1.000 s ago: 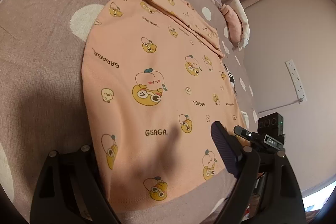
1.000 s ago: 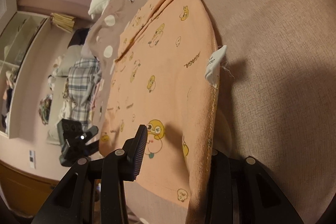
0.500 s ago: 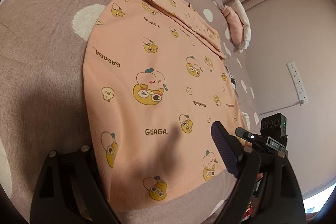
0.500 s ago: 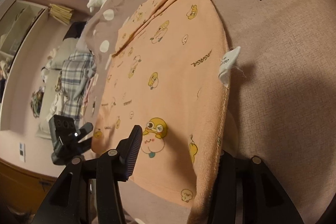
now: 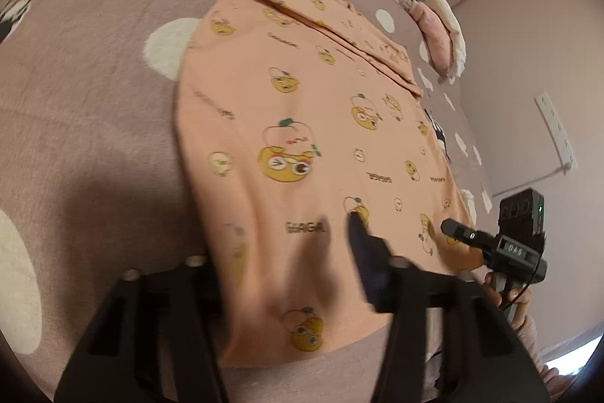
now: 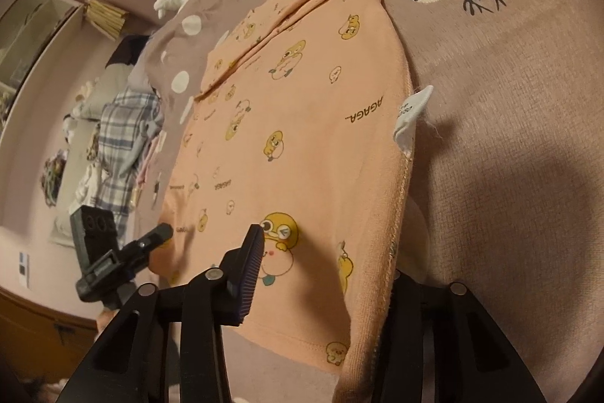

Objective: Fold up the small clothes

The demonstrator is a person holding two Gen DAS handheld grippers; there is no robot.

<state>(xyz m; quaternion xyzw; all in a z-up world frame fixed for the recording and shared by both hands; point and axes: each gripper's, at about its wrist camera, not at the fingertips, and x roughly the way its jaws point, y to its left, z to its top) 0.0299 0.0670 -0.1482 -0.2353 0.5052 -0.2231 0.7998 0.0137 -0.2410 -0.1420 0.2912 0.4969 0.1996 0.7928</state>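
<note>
Your peach shirt (image 5: 302, 123) is lying flat on the mauve bedspread (image 5: 87, 70). Your left gripper (image 5: 287, 252) and right gripper (image 6: 324, 263) are each spreading wide across a hem corner. Only the right view is showing the white care label (image 6: 409, 116).

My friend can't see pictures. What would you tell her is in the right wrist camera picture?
A small peach shirt printed with yellow cartoon ducks lies on a mauve bedspread. The right hand-held gripper straddles its near corner, jaws apart, the cloth lifting there. A white tag sticks out on the right; the left hand-held gripper is at the left corner.
</note>
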